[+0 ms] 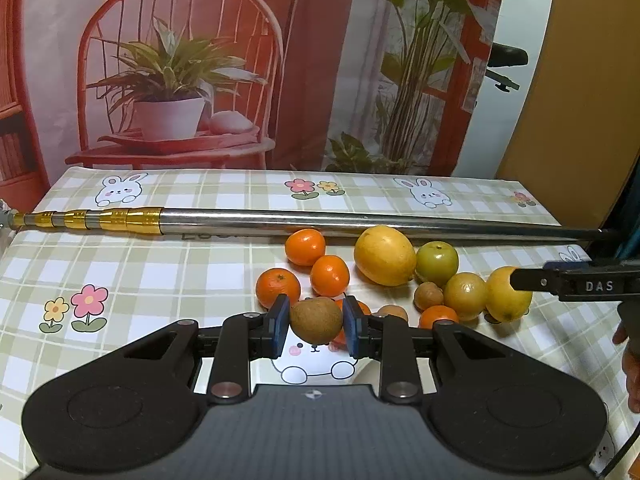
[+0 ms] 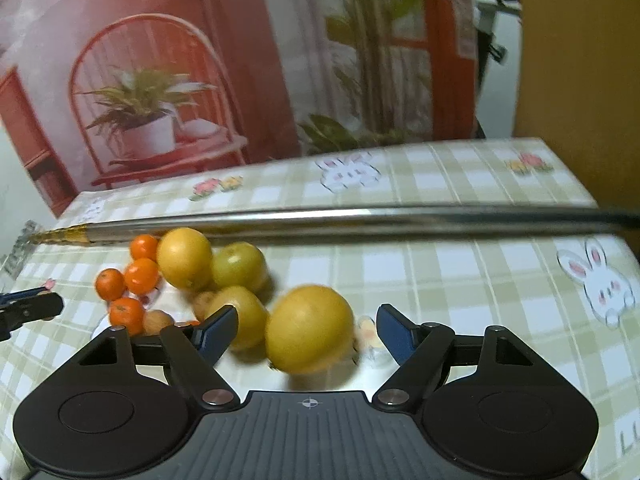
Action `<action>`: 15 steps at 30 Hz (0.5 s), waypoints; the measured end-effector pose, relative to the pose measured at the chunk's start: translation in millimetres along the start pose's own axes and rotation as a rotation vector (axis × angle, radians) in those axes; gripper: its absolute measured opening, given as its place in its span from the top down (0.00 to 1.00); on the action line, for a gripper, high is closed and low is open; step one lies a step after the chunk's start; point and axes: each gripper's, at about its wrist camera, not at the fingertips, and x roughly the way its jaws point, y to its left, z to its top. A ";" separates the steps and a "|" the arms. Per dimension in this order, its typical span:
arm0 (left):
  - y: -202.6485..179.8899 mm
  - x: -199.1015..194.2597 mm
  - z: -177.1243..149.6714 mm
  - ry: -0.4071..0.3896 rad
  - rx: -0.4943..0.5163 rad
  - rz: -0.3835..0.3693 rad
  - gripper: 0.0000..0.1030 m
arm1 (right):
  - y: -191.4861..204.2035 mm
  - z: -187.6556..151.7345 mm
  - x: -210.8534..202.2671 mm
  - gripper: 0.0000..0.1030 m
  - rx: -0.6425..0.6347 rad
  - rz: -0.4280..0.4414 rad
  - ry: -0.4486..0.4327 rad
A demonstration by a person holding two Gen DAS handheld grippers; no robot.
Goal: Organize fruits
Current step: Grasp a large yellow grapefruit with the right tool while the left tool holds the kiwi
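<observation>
While my left gripper stands clamped on the small brown fuzzy kiwi above the checked tablecloth, I judge the smooth round yellow citrus, mid-table between my right gripper's parted fingers, firm yet roll-prone, best taken across its middle.

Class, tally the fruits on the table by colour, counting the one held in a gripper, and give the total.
Orange fruits: 5
Yellow or green fruits: 4
Brown fruits: 3
Total: 12
</observation>
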 end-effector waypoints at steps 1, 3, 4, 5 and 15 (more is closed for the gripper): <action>0.6 -0.1 -0.3 -0.001 -0.001 0.001 0.71 | 3.6 2.6 0.3 0.30 -0.026 -0.005 -0.004; 2.1 -0.6 -0.7 -0.001 -0.007 0.004 0.71 | 10.8 9.0 2.1 0.31 -0.078 -0.011 -0.004; 2.9 -0.8 -1.2 -0.001 -0.010 0.006 0.71 | 15.2 12.3 3.4 0.32 -0.104 0.002 -0.001; 3.2 -1.0 -1.4 0.000 -0.014 0.010 0.71 | 20.4 15.5 4.8 0.34 -0.136 0.021 0.000; 5.7 -5.0 -3.3 -0.004 -0.038 0.007 0.71 | 61.7 26.9 39.3 0.58 -0.477 0.088 0.116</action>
